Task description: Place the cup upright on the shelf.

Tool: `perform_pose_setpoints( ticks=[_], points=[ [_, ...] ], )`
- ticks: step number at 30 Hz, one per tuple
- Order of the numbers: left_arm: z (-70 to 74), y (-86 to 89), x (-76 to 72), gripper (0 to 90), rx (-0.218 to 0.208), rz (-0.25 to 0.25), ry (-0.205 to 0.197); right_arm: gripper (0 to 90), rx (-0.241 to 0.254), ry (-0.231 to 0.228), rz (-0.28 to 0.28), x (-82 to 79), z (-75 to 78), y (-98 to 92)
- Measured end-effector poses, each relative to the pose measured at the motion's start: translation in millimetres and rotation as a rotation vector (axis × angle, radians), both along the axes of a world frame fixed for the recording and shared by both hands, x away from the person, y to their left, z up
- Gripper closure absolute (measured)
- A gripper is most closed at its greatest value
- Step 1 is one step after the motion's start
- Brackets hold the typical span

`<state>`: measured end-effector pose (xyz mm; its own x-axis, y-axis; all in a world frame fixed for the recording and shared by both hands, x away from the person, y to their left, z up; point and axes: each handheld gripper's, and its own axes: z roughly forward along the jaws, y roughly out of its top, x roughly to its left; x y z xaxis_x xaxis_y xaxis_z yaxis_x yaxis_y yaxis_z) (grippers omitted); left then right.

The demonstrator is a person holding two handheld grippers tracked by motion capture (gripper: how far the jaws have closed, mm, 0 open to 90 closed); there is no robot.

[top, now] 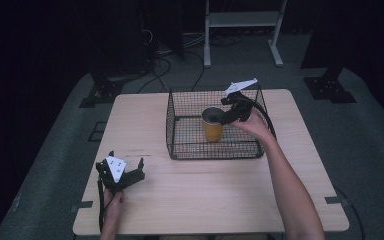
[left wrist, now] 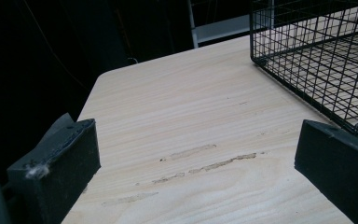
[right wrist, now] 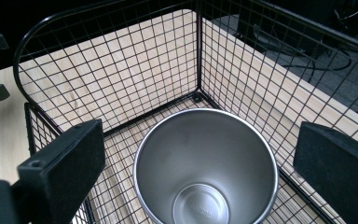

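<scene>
The cup [top: 212, 125] stands upright inside the wire basket [top: 180, 131], about mid-floor, its steel inside empty in the right gripper view. The right hand-held gripper [top: 228, 116] hovers right at its rim with jaws spread wide on either side of the cup [right wrist: 205, 172], touching nothing that I can make out. So, as I judge it, the cup is either just set down or about to be lifted; the grasp itself is not in place, and any carrying is left to do.

The left hand-held gripper [top: 124, 172] rests low near the table's front left corner, jaws apart and empty, well away from the basket [left wrist: 317, 56].

The table [top: 205, 200] is pale wood with a few scuffs (plain in the left gripper view [left wrist: 205, 158]) and otherwise bare. Around it lies grey carpet [top: 365, 130], with cables [top: 165, 65], a white frame [top: 242, 20] behind, and dark surroundings.
</scene>
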<state>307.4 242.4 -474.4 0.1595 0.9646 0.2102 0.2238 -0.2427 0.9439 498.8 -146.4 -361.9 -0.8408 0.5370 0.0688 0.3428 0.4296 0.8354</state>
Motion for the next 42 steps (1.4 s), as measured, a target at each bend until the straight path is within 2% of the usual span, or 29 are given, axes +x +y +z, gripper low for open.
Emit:
perform_pose_setpoints(
  ticks=[11,23,28,35,42],
  points=[
    [0.2,0.1,-1.0,0.0,0.000,-0.005,0.003,1.7,0.053,0.014,-0.001,-16.5,7.1,-4.6],
    [0.0,0.3,-0.6,0.0,-0.001,-0.002,0.003,1.7,0.056,0.011,0.013,-32.0,14.8,-9.4],
    [0.1,0.0,-0.8,0.0,0.002,-0.003,0.003,2.1,0.062,-0.006,0.015,-45.8,20.1,-14.4],
    [0.1,0.1,-0.8,0.0,0.004,-0.003,0.003,2.1,0.052,0.005,0.015,-55.0,19.8,-19.8],
    [0.0,-0.1,-0.8,0.0,0.005,-0.004,0.003,2.1,0.056,0.019,-0.001,-59.3,12.3,-30.5]
  ],
)
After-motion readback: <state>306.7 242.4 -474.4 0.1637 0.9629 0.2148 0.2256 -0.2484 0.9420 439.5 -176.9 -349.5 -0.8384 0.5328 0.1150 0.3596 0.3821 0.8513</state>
